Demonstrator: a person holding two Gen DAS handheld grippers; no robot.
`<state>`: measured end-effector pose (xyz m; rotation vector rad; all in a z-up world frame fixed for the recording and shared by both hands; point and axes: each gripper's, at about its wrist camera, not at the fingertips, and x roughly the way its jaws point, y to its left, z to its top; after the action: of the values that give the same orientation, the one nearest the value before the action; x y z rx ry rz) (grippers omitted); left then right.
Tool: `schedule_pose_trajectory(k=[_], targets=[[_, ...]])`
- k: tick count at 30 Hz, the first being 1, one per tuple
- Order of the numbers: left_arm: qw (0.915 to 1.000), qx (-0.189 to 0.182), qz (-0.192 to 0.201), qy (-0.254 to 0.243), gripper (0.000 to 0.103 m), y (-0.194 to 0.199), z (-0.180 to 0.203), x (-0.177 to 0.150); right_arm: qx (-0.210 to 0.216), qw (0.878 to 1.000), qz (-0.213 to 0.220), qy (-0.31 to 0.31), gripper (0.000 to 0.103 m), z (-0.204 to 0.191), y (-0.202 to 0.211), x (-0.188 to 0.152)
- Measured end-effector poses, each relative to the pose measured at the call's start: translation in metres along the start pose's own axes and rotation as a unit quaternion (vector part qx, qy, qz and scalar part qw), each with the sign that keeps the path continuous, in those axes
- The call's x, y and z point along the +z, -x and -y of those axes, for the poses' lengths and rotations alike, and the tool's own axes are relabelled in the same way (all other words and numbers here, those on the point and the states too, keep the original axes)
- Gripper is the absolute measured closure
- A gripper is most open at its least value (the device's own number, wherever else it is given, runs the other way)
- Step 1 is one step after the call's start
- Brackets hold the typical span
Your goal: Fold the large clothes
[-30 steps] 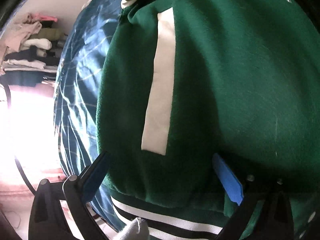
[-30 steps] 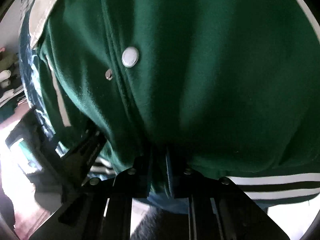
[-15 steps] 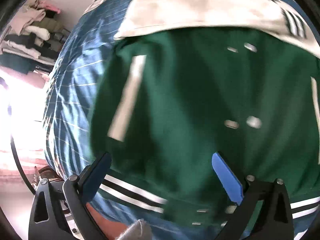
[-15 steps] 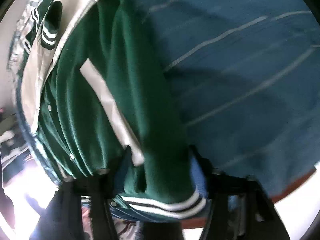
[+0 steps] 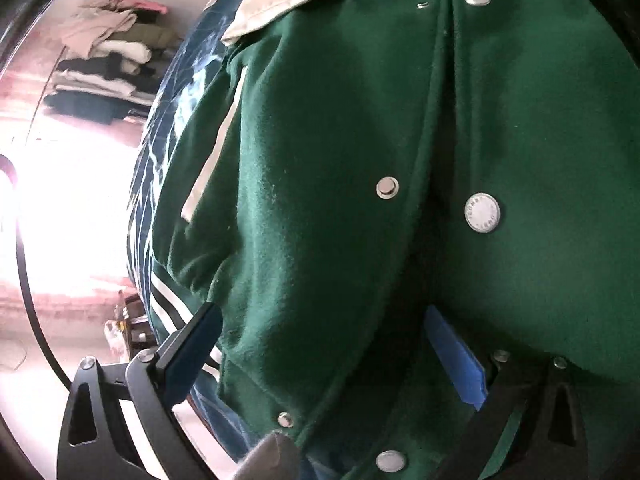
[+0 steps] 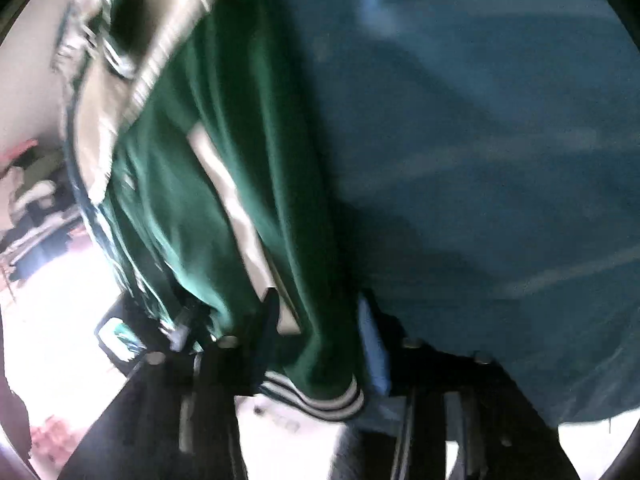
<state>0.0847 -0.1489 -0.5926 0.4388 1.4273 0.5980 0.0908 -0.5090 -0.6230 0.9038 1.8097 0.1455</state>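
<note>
A green varsity jacket (image 5: 328, 184) with silver snap buttons, a cream collar and striped hem lies on a blue striped bed cover (image 5: 160, 152). My left gripper (image 5: 320, 344) is open, its blue pads spread either side of the jacket's lower front near the snap placket. In the right wrist view, the jacket (image 6: 240, 184) hangs along the left with the bed cover (image 6: 480, 160) to its right. My right gripper (image 6: 320, 328) has its jaws partly apart around the jacket's side edge above the striped hem (image 6: 316, 396). That view is blurred, so I cannot tell if it grips.
A shelf with stacked folded clothes (image 5: 108, 64) stands at the far left, beyond the bed. Bright light floods the floor at left (image 5: 72, 220). A dark object with a green label (image 6: 120, 336) sits on the floor beside the bed.
The left gripper has moved closer over the jacket's front, still open. The right gripper's view has swung from the jacket front to its side edge, jaws wider than one second ago.
</note>
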Motion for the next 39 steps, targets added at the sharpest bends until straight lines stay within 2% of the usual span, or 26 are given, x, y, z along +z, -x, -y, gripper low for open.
schedule_pose_trajectory(k=[3, 5, 6, 7, 8, 9, 12, 13, 15, 17, 19, 21, 23, 26, 30, 32, 33, 37, 39], targets=[[0.9997, 0.009, -0.01, 0.019, 0.0, -0.001, 0.001, 0.003, 0.024, 0.999, 0.041, -0.002, 0.059, 0.001, 0.01, 0.029], [0.9993, 0.011, -0.01, 0.034, 0.0, -0.001, -0.001, 0.0, 0.024, 0.998, 0.049, -0.001, 0.063, 0.001, 0.004, 0.046], [0.999, 0.01, -0.009, 0.043, 0.0, -0.001, -0.002, -0.002, 0.025, 0.998, 0.057, 0.009, 0.091, -0.001, 0.0, 0.054], [0.9986, 0.009, -0.008, 0.051, 0.0, -0.001, -0.003, -0.003, 0.007, 0.998, 0.059, 0.017, 0.096, -0.003, -0.003, 0.057], [0.998, 0.009, -0.009, 0.061, 0.0, -0.001, -0.003, -0.004, -0.036, 0.997, 0.061, 0.024, 0.096, -0.002, -0.007, 0.059], [0.9977, 0.009, -0.009, 0.066, 0.0, -0.001, -0.004, -0.004, -0.054, 0.996, 0.061, 0.025, 0.096, -0.003, -0.01, 0.06], [0.9976, 0.021, -0.007, 0.066, 0.0, 0.001, -0.002, -0.003, -0.072, 0.995, 0.048, 0.041, 0.096, -0.006, -0.014, 0.067], [0.9977, 0.026, -0.008, 0.062, 0.0, 0.004, 0.0, -0.002, -0.082, 0.994, 0.038, 0.057, 0.094, -0.012, -0.012, 0.068], [0.9976, 0.045, -0.015, 0.05, 0.0, 0.013, 0.001, 0.0, -0.085, 0.994, 0.027, 0.066, 0.077, -0.019, -0.012, 0.068], [0.9973, 0.063, 0.001, 0.036, 0.0, 0.039, 0.004, -0.004, -0.102, 0.991, 0.027, 0.079, 0.043, -0.02, 0.002, 0.066], [0.9951, 0.094, 0.025, 0.014, 0.0, 0.067, 0.011, -0.013, -0.119, 0.987, 0.042, 0.099, 0.035, -0.019, 0.021, 0.061], [0.9887, 0.137, 0.057, -0.02, 0.0, 0.104, 0.031, -0.033, -0.148, 0.98, 0.055, 0.119, 0.035, -0.009, 0.037, 0.055], [0.9837, 0.154, 0.077, -0.051, 0.0, 0.136, 0.056, -0.059, -0.172, 0.975, 0.065, 0.124, 0.034, 0.004, 0.056, 0.05], [0.9828, 0.137, 0.084, -0.09, 0.0, 0.169, 0.09, -0.095, -0.188, 0.974, 0.066, 0.108, 0.029, 0.031, 0.078, 0.047], [0.9699, 0.138, 0.125, -0.156, 0.0, 0.2, 0.147, -0.136, -0.194, 0.976, 0.065, 0.071, 0.029, 0.062, 0.092, 0.048], [0.9627, 0.145, 0.146, -0.176, 0.0, 0.205, 0.171, -0.145, -0.188, 0.979, 0.068, 0.047, 0.029, 0.07, 0.095, 0.051], [0.9618, 0.145, 0.147, -0.18, 0.0, 0.202, 0.18, -0.146, -0.187, 0.979, 0.07, 0.037, 0.029, 0.076, 0.1, 0.053], [0.9576, 0.166, 0.131, -0.196, 0.0, 0.175, 0.209, -0.134, -0.183, 0.98, 0.079, 0.013, 0.028, 0.085, 0.109, 0.061], [0.9585, 0.182, 0.121, -0.183, 0.0, 0.157, 0.212, -0.118, -0.185, 0.979, 0.082, 0.016, 0.028, 0.086, 0.114, 0.067]])
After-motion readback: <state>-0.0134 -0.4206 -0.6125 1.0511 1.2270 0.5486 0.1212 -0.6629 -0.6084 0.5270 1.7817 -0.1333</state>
